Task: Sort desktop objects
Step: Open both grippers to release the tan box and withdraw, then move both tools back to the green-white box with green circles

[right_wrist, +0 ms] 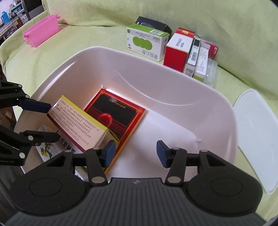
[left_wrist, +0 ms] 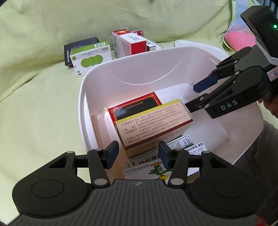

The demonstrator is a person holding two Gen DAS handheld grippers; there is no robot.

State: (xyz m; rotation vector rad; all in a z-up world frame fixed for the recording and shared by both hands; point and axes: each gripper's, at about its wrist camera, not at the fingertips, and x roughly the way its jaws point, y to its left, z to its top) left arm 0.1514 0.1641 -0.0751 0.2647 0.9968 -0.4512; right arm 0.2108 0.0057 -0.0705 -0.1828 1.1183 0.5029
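Both grippers, left (left_wrist: pixel 138 153) and right (right_wrist: pixel 134 152), hang jaws apart, empty, over white bin (right_wrist: pixel 173 83); yellow box (left_wrist: pixel 152 125) leans on red box (right_wrist: pixel 119 118) inside, green box (right_wrist: pixel 147 42) outside on cloth (left_wrist: pixel 34 104).

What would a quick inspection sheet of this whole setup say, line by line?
Surface: light green cloth, wrinkled.
Job's things: white bin holds a red-and-black box, a yellow-edged box leaning on it, and a parrot-print box. Unsorted boxes stand behind: green-dot box, red-and-white box, black box.
Clutter: white lid, pink basket.
Grippers: left gripper and right gripper open over the bin, empty.
Cables: nothing seen.
Surroundings: shelves in a corner.
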